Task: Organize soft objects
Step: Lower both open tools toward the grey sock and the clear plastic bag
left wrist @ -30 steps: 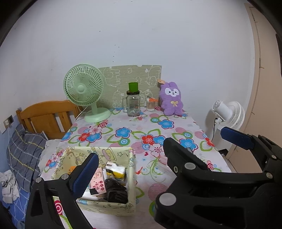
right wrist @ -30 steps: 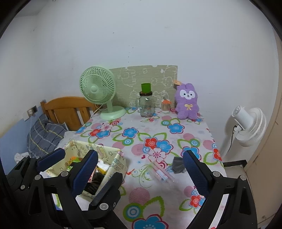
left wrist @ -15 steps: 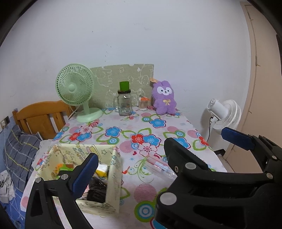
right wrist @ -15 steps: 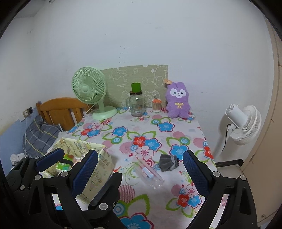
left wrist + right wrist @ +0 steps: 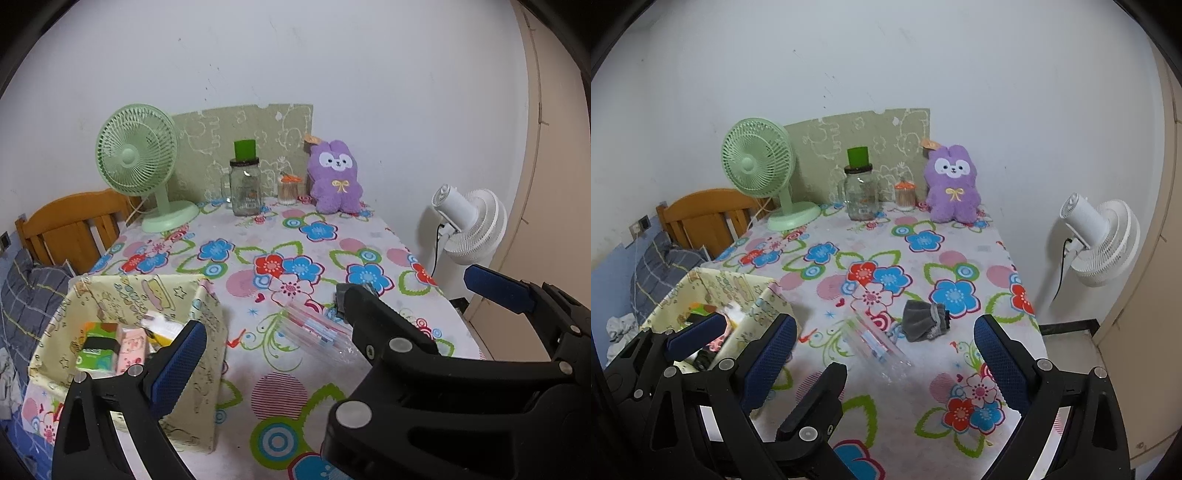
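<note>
A purple plush rabbit (image 5: 335, 178) (image 5: 953, 188) sits upright at the back of the flowered table (image 5: 258, 236), against the wall. A crumpled grey sock (image 5: 923, 320) lies on the cloth near the right front; in the left wrist view it is mostly hidden behind the right gripper's arm. A cream fabric box (image 5: 122, 295) (image 5: 735, 288) holding small packets stands at the front left. My left gripper (image 5: 332, 317) is open and empty above the table's front. My right gripper (image 5: 884, 354) is open and empty, just in front of the sock.
A clear plastic packet of pens (image 5: 877, 345) lies beside the sock. A green desk fan (image 5: 142, 173), a glass jar with a green cup on it (image 5: 245, 184) and a small toothpick jar (image 5: 288, 188) stand at the back. A white fan (image 5: 469, 221) stands right of the table, a wooden bed headboard (image 5: 70, 225) left.
Both grippers have shifted right along the table front, so the box has slid leftward in both views. The sock has come closer to the right gripper. Both jaws stayed open.
</note>
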Demonstrator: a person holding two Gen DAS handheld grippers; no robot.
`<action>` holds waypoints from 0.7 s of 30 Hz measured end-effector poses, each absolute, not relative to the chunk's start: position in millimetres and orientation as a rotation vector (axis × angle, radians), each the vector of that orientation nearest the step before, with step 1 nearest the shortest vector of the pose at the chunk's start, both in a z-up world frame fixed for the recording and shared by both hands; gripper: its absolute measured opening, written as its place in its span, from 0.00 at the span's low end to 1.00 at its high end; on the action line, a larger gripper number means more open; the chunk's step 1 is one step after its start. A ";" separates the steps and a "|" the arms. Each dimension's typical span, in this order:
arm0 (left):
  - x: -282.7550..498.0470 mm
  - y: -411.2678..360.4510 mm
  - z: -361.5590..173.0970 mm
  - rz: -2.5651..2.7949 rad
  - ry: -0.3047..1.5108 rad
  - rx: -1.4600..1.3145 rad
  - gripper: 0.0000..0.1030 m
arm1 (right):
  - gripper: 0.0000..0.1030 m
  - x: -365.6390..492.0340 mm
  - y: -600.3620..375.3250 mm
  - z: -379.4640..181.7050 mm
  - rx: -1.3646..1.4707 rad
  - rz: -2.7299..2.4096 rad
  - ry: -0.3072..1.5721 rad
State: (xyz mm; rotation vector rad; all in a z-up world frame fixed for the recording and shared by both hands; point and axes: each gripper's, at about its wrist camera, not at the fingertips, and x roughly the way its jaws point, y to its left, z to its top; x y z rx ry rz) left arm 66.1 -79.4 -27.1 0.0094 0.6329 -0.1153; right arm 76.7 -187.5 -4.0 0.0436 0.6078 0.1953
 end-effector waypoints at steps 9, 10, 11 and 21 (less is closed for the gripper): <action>85.4 -93.0 -45.4 -0.123 0.684 0.012 0.99 | 0.95 96.1 -200.7 -23.9 0.057 0.173 0.648; 87.7 -94.6 -47.4 -0.124 0.690 0.010 0.99 | 0.95 98.7 -202.8 -26.4 0.057 0.168 0.650; 90.1 -96.1 -49.3 -0.123 0.699 0.007 0.99 | 0.95 100.8 -205.0 -28.3 0.058 0.165 0.652; 115.5 -110.2 -65.6 -0.086 0.733 -0.023 0.99 | 0.95 126.8 -220.2 -44.1 0.069 0.155 0.667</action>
